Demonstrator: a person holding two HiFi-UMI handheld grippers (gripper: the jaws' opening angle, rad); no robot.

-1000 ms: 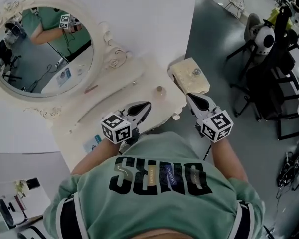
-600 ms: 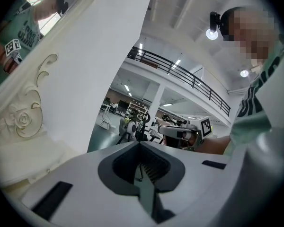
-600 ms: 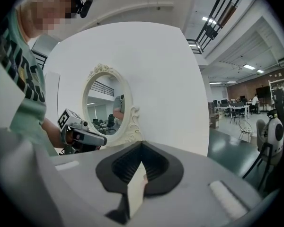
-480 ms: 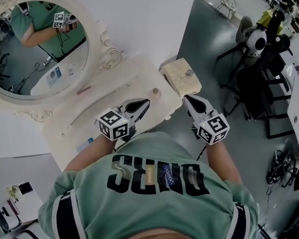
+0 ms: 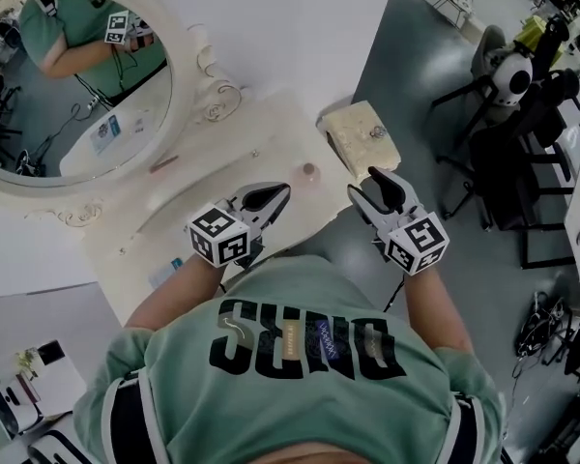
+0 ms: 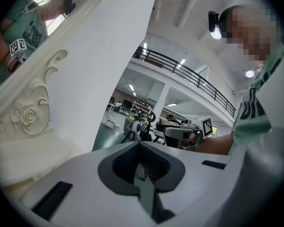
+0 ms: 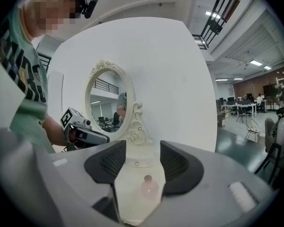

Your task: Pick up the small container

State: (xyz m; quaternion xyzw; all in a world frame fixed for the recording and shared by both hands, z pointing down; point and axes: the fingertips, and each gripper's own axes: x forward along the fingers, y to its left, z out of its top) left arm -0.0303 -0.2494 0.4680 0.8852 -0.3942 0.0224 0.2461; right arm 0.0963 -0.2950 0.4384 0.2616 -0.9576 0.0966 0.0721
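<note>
the small container, a pale pink rounded bottle with a narrower cap, stands upright on the cream vanity table, its long axis vertical and the cap pointing up. in the head view it is only a small round dot seen from above, near the table's front edge and just left of the cream box at the table's right end.

the right gripper hovers off the front edge, aimed at the bottle. in its own view its jaws are opening. the bottle shows in the gap between them, further out, and neither pad touches it. the left gripper hangs over the front edge to the bottle's left, and its jaws are closed together on nothing.

bare table top lies all round the bottle. the base of the oval mirror stands well behind it. grey floor opens out to the right of the table.

the person's green shirt covers part of the table's near edge. the bottle is soft and blurred in the right gripper view, so any label or surface detail cannot be made out. the left gripper view does not show the bottle.
</note>
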